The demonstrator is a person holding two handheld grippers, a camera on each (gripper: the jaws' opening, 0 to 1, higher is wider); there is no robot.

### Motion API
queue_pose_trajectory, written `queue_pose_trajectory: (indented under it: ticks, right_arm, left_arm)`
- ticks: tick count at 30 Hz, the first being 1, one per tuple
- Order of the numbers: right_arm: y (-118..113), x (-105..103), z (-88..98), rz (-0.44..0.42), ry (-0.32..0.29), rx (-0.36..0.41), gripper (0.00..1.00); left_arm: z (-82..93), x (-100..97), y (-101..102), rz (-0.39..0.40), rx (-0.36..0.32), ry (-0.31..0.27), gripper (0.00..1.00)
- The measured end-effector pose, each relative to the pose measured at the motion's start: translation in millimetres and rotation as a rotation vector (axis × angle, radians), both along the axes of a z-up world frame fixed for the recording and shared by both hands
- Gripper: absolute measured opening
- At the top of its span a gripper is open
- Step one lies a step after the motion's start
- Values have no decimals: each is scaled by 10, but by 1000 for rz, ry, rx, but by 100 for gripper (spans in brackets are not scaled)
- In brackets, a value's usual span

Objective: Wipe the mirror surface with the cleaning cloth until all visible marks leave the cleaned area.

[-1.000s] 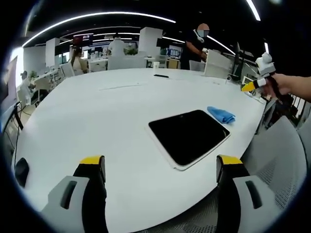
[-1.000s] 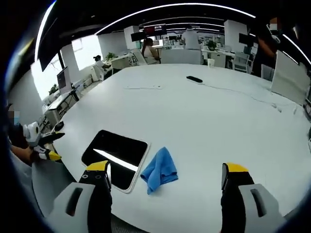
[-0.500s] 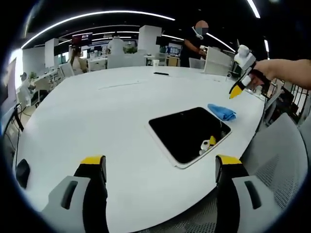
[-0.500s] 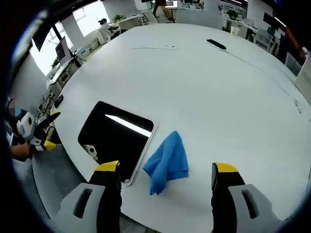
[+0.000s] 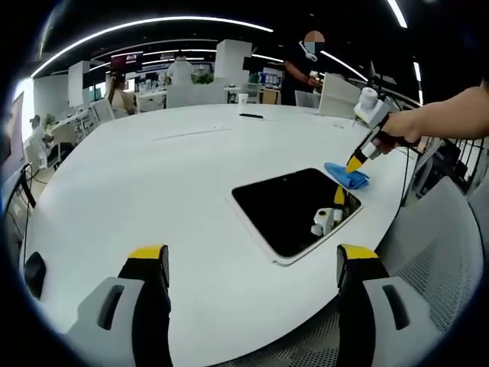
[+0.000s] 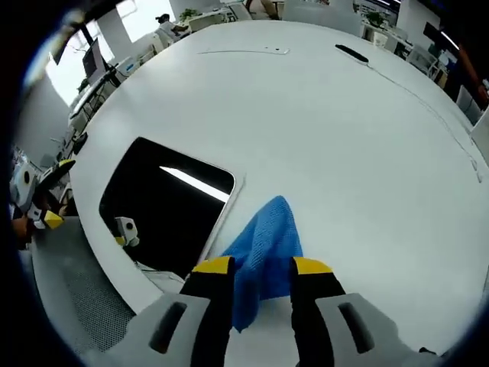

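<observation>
The mirror [image 5: 296, 210] is a dark rounded slab in a white frame, lying flat on the white table [image 5: 153, 176] near its edge. The blue cleaning cloth [image 5: 348, 177] lies crumpled just past the mirror's far corner. My left gripper [image 5: 250, 256] is wide open, low over the near table edge, well short of the mirror. A hand brings my right gripper [image 5: 357, 158] down onto the cloth. In the right gripper view the right gripper [image 6: 262, 269] has its jaws drawn in tight on the cloth [image 6: 266, 241], with the mirror [image 6: 164, 200] to the left.
A grey mesh chair [image 5: 435, 252] stands at the table edge by the mirror. A black flat device [image 6: 351, 52] and a thin cable [image 6: 428, 95] lie far across the table. People and desks fill the room behind. The left gripper [image 6: 30, 206] shows at the left edge.
My right gripper has dropped onto the cloth and its jaws have gone from wide open to closed on it. The left gripper has stayed put and open.
</observation>
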State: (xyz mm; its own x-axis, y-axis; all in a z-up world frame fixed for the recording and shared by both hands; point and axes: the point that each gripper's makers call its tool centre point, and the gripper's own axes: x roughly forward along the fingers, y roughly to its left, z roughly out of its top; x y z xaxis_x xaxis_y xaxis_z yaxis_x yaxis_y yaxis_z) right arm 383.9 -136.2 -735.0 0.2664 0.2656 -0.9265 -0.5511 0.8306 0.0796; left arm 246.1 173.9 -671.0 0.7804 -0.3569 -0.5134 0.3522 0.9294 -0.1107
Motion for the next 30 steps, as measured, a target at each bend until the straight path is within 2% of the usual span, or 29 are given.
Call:
queue_pose_trajectory:
  ticks: [3, 6, 8, 9, 16, 19, 22, 30]
  right_arm:
    - [31, -4, -51, 12, -1, -28, 6]
    - [81, -1, -149, 18, 12, -47, 3]
    - [75, 7, -126, 12, 7, -60, 3]
    - [60, 2, -125, -35, 29, -55, 2]
    - [53, -34, -97, -100, 57, -28, 2]
    - [51, -22, -103, -94, 63, -41, 2]
    - [34, -20, -94, -151, 107, -26, 0]
    - [168, 85, 128, -138, 117, 5, 0]
  left_arm:
    - [-1, -2, -5, -4, 0, 0, 89]
    - [2, 2, 0, -3, 2, -4, 89]
    - [-6, -4, -1, -5, 1, 2, 89]
    - [-5, -2, 1, -5, 1, 1, 89]
    - [-19, -6, -21, -17, 1, 4, 88]
    - [-21, -12, -30, -22, 0, 6, 89]
    - [-18, -16, -43, -29, -5, 4, 90]
    - [-3, -18, -68, -35, -20, -3, 92]
